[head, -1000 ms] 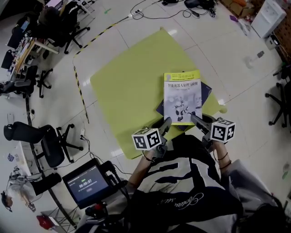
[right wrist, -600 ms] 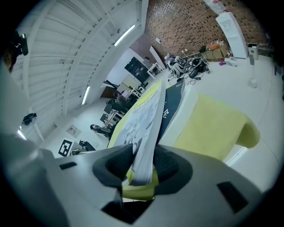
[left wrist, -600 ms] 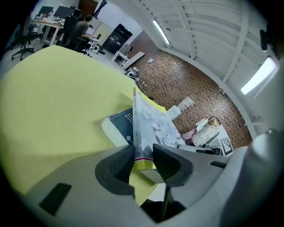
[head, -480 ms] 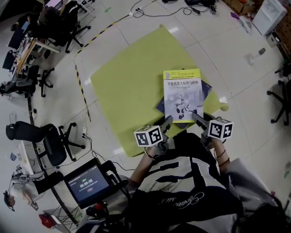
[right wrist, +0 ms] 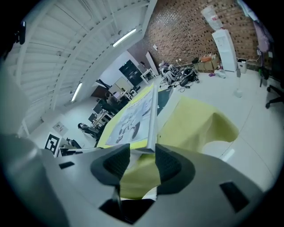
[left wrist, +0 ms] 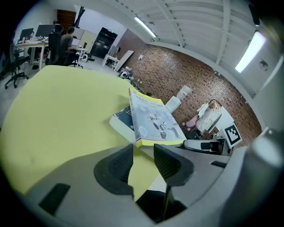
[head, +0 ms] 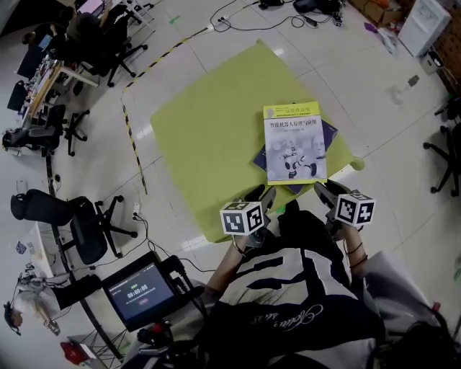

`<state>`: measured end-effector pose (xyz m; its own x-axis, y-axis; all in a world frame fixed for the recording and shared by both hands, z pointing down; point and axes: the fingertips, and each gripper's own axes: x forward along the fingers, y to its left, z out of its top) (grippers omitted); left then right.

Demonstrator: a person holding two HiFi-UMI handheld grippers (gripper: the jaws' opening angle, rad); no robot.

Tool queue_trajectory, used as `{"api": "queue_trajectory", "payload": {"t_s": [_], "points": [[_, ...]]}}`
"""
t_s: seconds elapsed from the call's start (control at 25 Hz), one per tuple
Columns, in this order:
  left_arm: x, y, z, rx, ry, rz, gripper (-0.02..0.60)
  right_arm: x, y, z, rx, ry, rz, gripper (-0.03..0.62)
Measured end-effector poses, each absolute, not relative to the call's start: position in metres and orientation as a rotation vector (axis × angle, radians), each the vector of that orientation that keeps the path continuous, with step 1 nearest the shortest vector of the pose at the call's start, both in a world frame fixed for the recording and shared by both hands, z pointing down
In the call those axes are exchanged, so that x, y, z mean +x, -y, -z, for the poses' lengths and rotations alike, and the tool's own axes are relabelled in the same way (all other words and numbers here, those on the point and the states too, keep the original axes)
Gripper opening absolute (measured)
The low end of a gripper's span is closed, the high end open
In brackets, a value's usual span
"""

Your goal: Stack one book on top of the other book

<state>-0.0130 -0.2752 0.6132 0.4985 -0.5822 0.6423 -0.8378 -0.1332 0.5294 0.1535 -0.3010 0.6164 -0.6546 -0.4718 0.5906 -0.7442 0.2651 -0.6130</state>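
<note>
A light book with a yellow band [head: 294, 143] lies flat on a dark blue book [head: 328, 132] near the front right of the yellow-green table [head: 209, 130]. My left gripper [head: 263, 196] hangs just short of the light book's near left corner. Its jaws are opening, with nothing between them [left wrist: 143, 157]. My right gripper [head: 321, 190] sits just short of the near right corner. Its jaws are opening too, and the pads [right wrist: 167, 164] press on nothing. From the gripper views the light book [left wrist: 153, 122] [right wrist: 131, 117] overhangs the dark book [left wrist: 120, 120].
The table's front edge and the person's torso lie right behind the grippers. Office chairs [head: 79, 223] and a stand with a screen [head: 137, 292] are on the left. Striped floor tape [head: 133, 151] runs past the table, and cables [head: 252, 18] lie beyond it.
Both grippers stood at the light book's near corners a second ago. They have drawn back toward the person, and a strip of table now shows between them and the book.
</note>
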Motion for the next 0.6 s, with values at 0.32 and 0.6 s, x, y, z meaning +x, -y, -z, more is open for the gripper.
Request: {"api": "queue_trajectory", "payload": {"t_s": [0.32, 0.6], "points": [[-0.038, 0.234, -0.571, 2.005, 1.247, -0.327, 0.137, 0.132, 0.243, -0.581, 1.262, 2.329, -1.329, 0.167], [-0.063, 0.186, -0.516, 2.109, 1.223, -0.169, 0.133, 0.084, 0.192, -0.516, 1.369, 2.501, -1.248, -0.003]]}}
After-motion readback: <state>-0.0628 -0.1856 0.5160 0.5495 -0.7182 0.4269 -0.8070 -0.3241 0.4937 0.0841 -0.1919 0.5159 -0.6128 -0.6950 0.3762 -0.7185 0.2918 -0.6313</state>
